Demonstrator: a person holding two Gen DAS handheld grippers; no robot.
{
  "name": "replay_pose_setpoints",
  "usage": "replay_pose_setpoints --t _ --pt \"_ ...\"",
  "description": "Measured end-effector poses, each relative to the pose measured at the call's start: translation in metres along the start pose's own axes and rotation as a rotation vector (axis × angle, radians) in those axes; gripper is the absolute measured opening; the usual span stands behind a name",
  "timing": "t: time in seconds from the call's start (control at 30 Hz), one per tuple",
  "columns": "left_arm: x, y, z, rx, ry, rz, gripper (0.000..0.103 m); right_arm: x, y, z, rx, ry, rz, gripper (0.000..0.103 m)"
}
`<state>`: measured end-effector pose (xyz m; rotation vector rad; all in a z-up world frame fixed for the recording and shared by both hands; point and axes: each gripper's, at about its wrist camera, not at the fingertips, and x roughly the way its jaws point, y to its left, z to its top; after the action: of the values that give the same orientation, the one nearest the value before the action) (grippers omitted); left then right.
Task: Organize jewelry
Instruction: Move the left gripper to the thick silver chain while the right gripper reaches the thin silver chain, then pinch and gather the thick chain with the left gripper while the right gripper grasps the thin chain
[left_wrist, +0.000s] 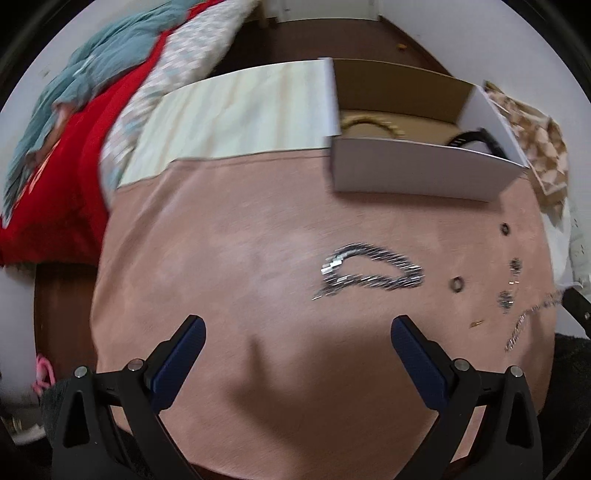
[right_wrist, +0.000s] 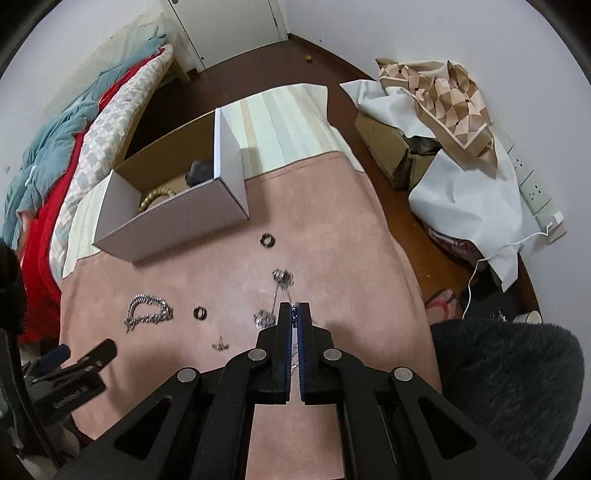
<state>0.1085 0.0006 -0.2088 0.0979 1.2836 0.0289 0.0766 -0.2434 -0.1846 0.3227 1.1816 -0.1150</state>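
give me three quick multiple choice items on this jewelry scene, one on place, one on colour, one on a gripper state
1. Where is the gold bracelet?
A. in the box
B. on the pink cloth
C. on the floor

2. What colour is the chunky chain?
A. gold
B. silver
C. black

3. How does the right gripper stand?
A. wide open
B. shut on a thin chain
C. shut on a ring

Key:
1 A, it lies inside the box walls.
2 B, its links glint silver.
3 B, links show between the closed pads.

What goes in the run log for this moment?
right claw: shut on thin chain | left claw: open, empty | box: open
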Motion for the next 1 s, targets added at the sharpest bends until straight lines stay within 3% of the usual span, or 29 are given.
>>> replay_pose_setpoints --t 0.47,0.57,0.63,0.73,0.8,0.87,1.0 --pt "0.027 -0.076 0.023 0.193 -0.007 -0.019 0.093 0.025 -0.028 0.009 0.041 0.031 -0.045 0.002" --pt "0.034 -0.082 0.024 0.214 0.014 -0.021 0.064 0.028 -0.031 0.010 0.047 0.035 -0.048 0.002" --pt "0.036 -0.082 0.024 0.215 0.018 -0.035 0.056 0.030 -0.032 0.011 0.050 0.038 -0.049 0.003" --pt "0.034 -0.085 0.026 0.227 0.011 -0.059 0.035 0.032 -0.033 0.012 0.051 0.041 -0.049 0.003" --pt "0.032 -0.089 0.028 0.250 0.003 -0.047 0.013 0.033 -0.032 0.012 0.052 0.044 -0.049 0.003" --pt "0.032 -0.091 0.029 0.268 -0.002 -0.050 0.004 0.032 -0.032 0.012 0.052 0.044 -0.047 0.003" --pt "0.029 -0.083 0.029 0.241 0.007 -0.091 0.001 0.027 -0.030 0.012 0.052 0.034 -0.034 0.003"
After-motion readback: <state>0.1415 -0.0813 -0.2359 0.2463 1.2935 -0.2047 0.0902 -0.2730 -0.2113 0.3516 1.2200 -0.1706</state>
